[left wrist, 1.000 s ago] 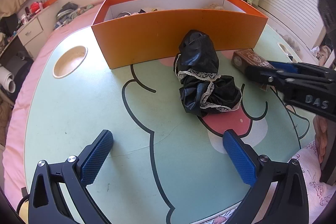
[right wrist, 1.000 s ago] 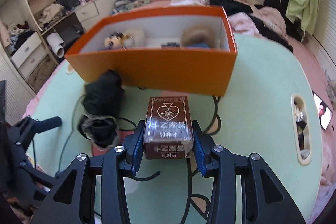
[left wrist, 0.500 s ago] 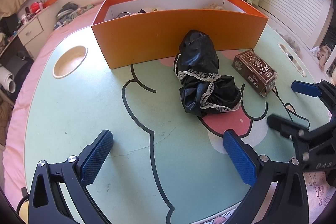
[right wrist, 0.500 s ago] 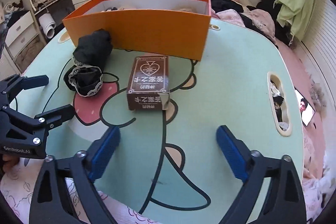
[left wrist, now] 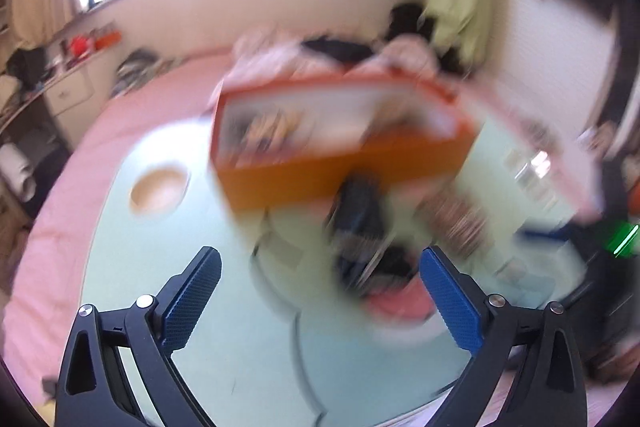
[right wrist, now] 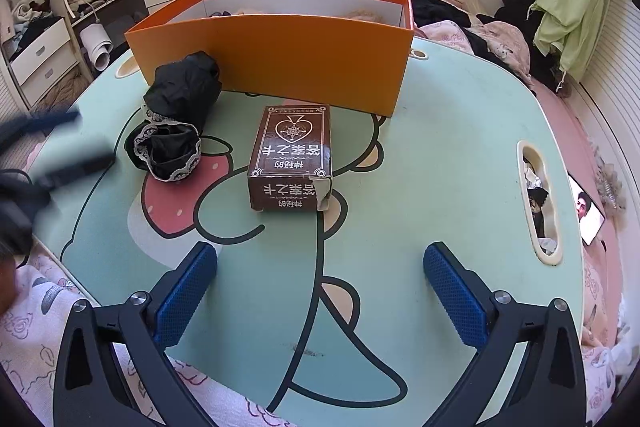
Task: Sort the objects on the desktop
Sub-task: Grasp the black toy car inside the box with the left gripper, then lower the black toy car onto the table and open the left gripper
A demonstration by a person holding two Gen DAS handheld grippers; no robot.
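A brown card box [right wrist: 291, 159] lies on the mint-green cartoon table [right wrist: 440, 155], just in front of the orange storage box [right wrist: 280, 55]. A black lace-trimmed cloth bundle [right wrist: 176, 123] lies left of it, against the orange box. My right gripper [right wrist: 320, 291] is open and empty, well back from the card box. My left gripper [left wrist: 320, 303] is open and empty; its view is motion-blurred, showing the orange box [left wrist: 340, 155], the black bundle [left wrist: 360, 227] and the card box [left wrist: 460, 223] ahead. The left gripper also shows blurred at the left edge of the right wrist view [right wrist: 52, 147].
The orange box holds several small items. A round cup recess [left wrist: 158, 187] sits at the table's left, an oval slot [right wrist: 538, 199] at its right. A phone [right wrist: 588, 215] lies beyond the right edge. Floral fabric [right wrist: 36, 327] covers the near edge.
My right gripper let go of the card box and drew back, now open. My left gripper has swung up and back quickly, blurring its view.
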